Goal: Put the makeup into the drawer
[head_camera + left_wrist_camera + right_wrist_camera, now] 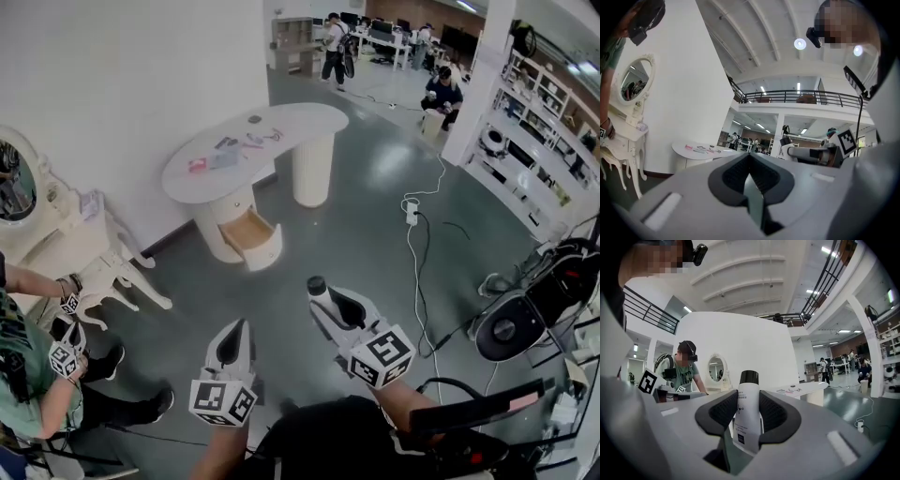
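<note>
My right tongs (748, 398) are clamped on a white makeup bottle (746, 420) with a black cap. The bottle stands upright between the pads, with its printed side toward the camera and its cap rising past the tips. My left tongs (750, 164) are closed together with nothing between them. Both pairs point level, side by side, toward the white oval bench (309, 120), which stands against the wall, well apart from me across the grey floor. Its drawer (251, 234) is pulled open from the pedestal under the bench's left end, showing its wooden inside. A few small makeup pieces (225, 155) lie on the bench top toward that same left end
</note>
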